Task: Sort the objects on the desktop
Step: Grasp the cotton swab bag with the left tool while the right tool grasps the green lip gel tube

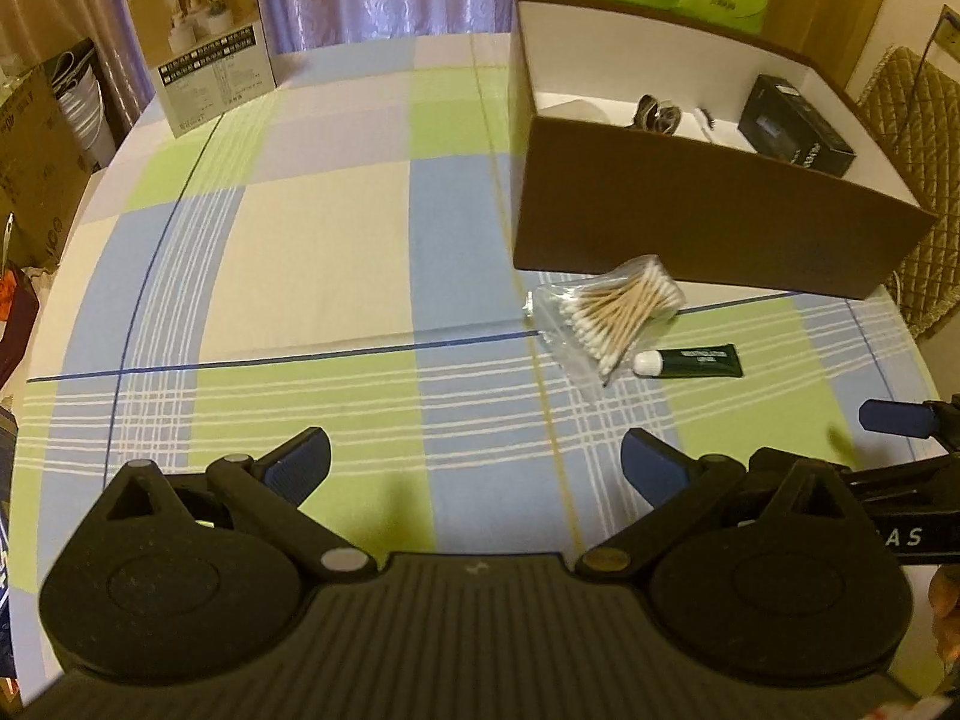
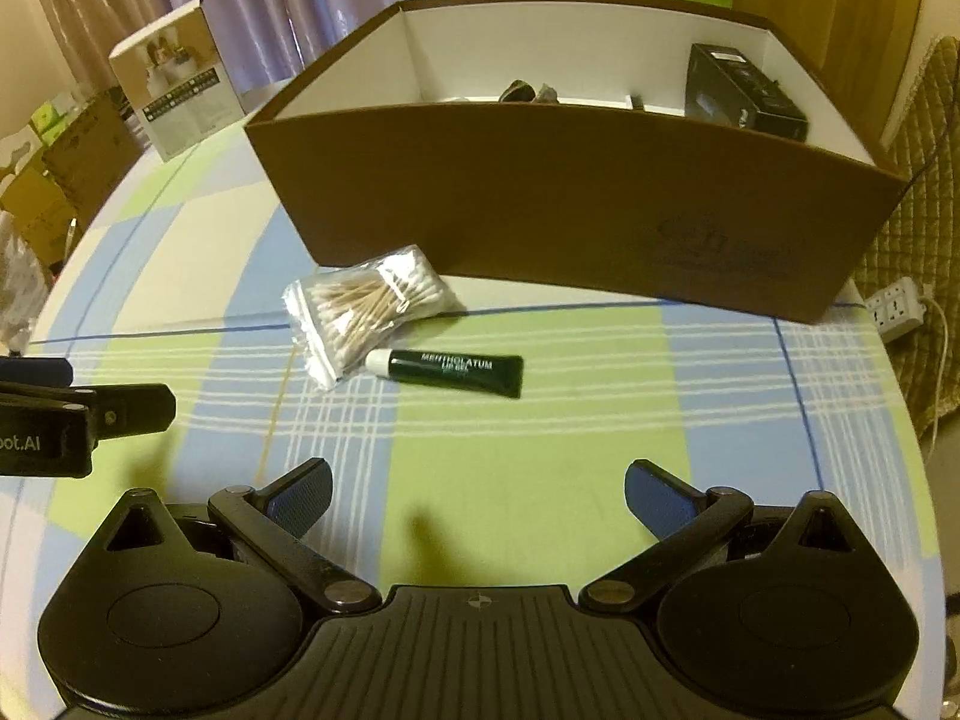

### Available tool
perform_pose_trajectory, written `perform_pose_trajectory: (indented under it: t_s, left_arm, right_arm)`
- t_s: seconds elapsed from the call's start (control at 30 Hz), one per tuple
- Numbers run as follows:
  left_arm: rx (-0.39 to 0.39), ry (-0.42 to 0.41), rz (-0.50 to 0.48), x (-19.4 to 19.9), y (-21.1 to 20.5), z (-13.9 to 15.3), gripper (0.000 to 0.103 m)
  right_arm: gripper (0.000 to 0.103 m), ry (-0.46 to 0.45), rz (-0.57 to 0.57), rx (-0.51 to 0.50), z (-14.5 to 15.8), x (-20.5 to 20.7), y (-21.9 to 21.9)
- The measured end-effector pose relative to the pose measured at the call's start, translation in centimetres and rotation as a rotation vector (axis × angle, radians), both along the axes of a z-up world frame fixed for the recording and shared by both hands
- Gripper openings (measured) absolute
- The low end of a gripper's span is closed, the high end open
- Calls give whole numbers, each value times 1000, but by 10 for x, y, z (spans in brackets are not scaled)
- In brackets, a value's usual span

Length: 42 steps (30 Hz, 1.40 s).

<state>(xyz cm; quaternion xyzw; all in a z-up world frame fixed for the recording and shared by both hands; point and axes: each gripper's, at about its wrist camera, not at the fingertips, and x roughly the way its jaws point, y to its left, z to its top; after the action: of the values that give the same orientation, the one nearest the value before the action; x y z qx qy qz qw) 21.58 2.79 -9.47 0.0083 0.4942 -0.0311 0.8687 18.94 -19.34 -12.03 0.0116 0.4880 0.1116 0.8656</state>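
1. Left wrist view: the left tongs (image 1: 474, 468) hang spread and empty above the checked cloth of the surface (image 1: 324, 252), well short of anything to grasp. Two things are left out: a bag of cotton swabs (image 1: 612, 309) lying just in front of the brown box (image 1: 690, 228), and a dark green tube (image 1: 690, 361) just beside the bag's near corner. Both lie off to the right of these tongs, so the left side seems to be waiting, not reaching. The box is open at the top and already holds a black carton (image 1: 792, 126) and some small items too unclear to name, which suggests it is the sorting bin. The right tongs' tip shows at the right edge.

2. Right wrist view: the right tongs (image 2: 477, 495) are likewise spread wide and hold nothing. They point almost straight at the tube (image 2: 456, 371), white cap to the left, with the swab bag (image 2: 366, 312) behind it, touching or nearly so. The box (image 2: 570, 210) stands directly behind both. By this alignment, the right side looks better placed to take the tube. The left tongs enter at the left edge.
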Motion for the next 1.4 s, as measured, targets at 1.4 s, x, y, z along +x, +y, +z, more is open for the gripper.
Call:
perform_pose_trajectory:
  t_s: [1.4]
  left_arm:
    - [14, 31, -31, 62, 13, -45, 101]
  right_arm:
    - [81, -147, -69, -107, -54, 34, 30]
